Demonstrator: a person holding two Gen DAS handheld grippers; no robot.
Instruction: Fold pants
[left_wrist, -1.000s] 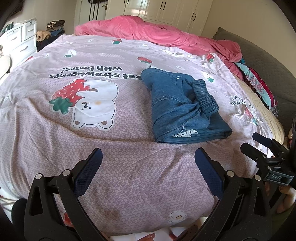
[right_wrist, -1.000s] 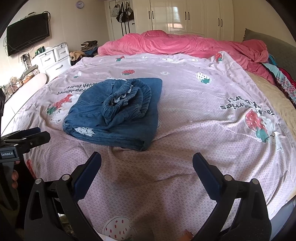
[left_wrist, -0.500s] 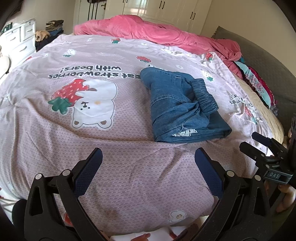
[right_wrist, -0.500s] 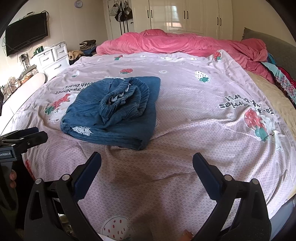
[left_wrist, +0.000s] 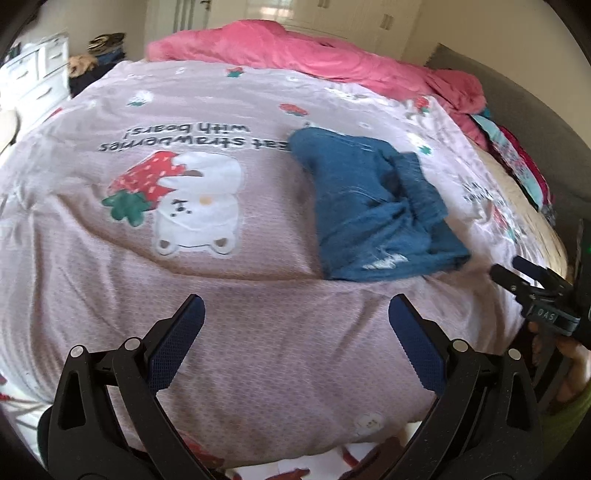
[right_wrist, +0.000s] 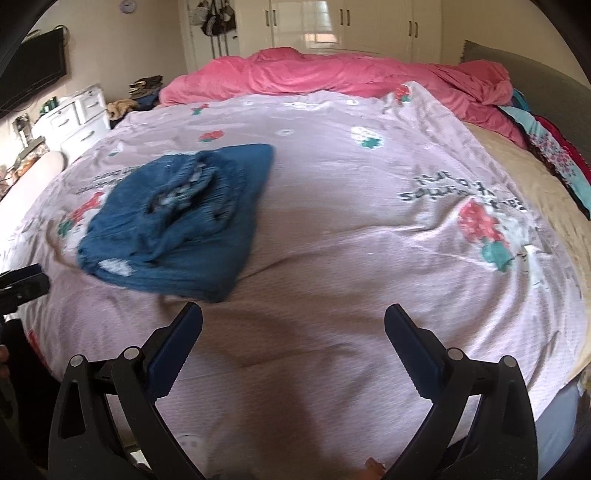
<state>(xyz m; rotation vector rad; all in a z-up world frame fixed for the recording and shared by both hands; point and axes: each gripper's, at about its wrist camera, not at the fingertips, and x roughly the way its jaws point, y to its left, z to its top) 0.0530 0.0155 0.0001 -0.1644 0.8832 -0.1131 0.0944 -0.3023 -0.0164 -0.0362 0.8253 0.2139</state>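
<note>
Inspecting both wrist views, we find the pants (left_wrist: 373, 206) folded into a compact blue denim bundle, lying on the pale pink bedspread (left_wrist: 258, 350) toward the near edge of the bed. Our left claw (left_wrist: 295, 321) stands wide, its blue pads spread over bare bedspread, short of the bundle and touching nothing. Our right claw (right_wrist: 293, 325) is likewise wide and empty, with the pants (right_wrist: 177, 218) ahead and to its left.

The left view alone shows the large bear-and-strawberry print (left_wrist: 184, 206) beside the pants, with a line of lettering beyond it, and the right claw's tips at the frame's right edge, a hand (left_wrist: 569, 365) below them. The right view alone shows the gathered waistband (right_wrist: 192, 184) lying on top of the bundle, a dark television (right_wrist: 33, 79) on the left wall, white wardrobe doors (right_wrist: 343, 26) at the back and bags hanging beside them. Both views record the pink duvet (right_wrist: 332, 77) heaped at the far side of the bed and a white drawer unit (right_wrist: 70, 118) at left. Both frames are somewhat blurred.
</note>
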